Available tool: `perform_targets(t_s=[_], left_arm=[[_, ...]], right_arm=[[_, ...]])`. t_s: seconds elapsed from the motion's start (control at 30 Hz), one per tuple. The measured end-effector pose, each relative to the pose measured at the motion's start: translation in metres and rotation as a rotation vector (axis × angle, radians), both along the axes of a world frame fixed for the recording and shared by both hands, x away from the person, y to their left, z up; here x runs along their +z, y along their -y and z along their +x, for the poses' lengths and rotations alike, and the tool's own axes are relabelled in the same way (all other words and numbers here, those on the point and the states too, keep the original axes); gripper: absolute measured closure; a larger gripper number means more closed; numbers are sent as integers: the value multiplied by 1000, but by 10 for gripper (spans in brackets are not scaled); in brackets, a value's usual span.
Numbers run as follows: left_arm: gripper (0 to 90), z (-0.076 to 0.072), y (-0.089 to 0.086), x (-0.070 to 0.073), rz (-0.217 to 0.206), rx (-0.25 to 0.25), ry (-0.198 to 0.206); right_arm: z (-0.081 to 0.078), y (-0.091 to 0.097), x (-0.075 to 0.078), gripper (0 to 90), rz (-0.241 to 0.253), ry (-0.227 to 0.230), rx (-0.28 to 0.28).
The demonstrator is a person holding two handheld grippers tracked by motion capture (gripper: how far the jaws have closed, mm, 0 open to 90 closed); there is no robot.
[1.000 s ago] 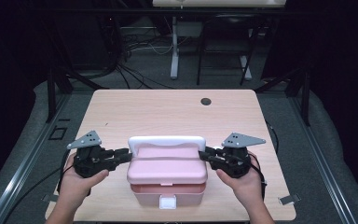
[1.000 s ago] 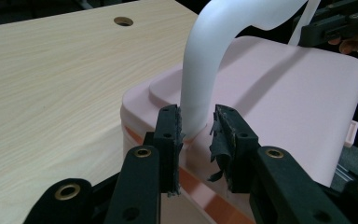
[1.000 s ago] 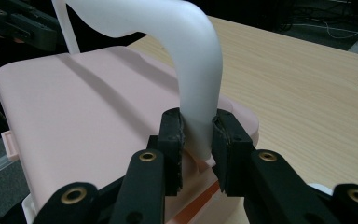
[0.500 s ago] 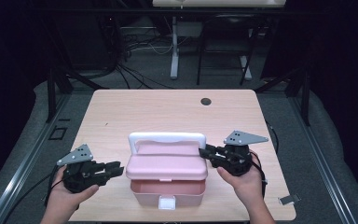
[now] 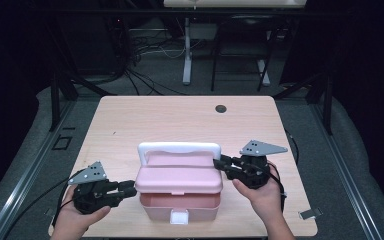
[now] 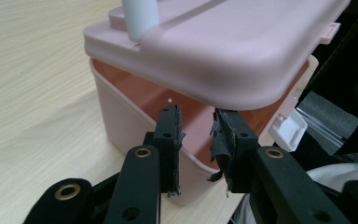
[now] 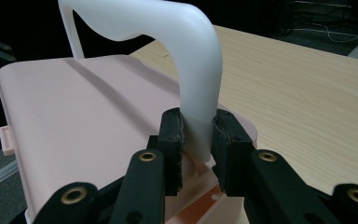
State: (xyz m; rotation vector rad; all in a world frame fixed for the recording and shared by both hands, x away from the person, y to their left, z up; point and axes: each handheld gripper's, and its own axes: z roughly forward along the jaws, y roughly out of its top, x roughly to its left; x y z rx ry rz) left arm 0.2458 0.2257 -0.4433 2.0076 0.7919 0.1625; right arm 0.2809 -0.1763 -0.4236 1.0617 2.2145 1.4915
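In the high view, the pink lid [image 5: 178, 179] covers most of the box [image 5: 179, 207] interior; what lies inside cannot be told. The left gripper view cuts the lid at the top edge, and the white handle [image 6: 140, 16] shows as a stub. In the right gripper view, the handle's foot is hidden between the right claw [image 7: 197, 140] pads, and the box below the lid is cut off.

The place looked like a lab or recording studio. A bare wooden table [image 5: 180, 120] with a cable hole [image 5: 221, 108] stood on grey carpet, hemmed in by black metal frame posts [image 5: 56, 95] and dark curtains. Loose cables [image 5: 145, 55] lay tangled on the floor behind, beside a white desk leg [image 5: 187, 50].
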Motion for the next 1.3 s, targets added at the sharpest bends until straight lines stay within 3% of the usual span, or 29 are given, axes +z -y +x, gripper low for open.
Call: perform_targets(t_s=[0.33, 0.73, 1.3], left_arm=[[713, -4, 4, 4, 0, 1, 23], [702, -8, 7, 7, 39, 25, 67], [684, -7, 8, 17, 17, 41, 112]], right_arm=[[1, 1, -2, 742, 12, -3, -5], [0, 2, -2, 740, 12, 2, -8], [-3, 11, 3, 720, 29, 24, -38]])
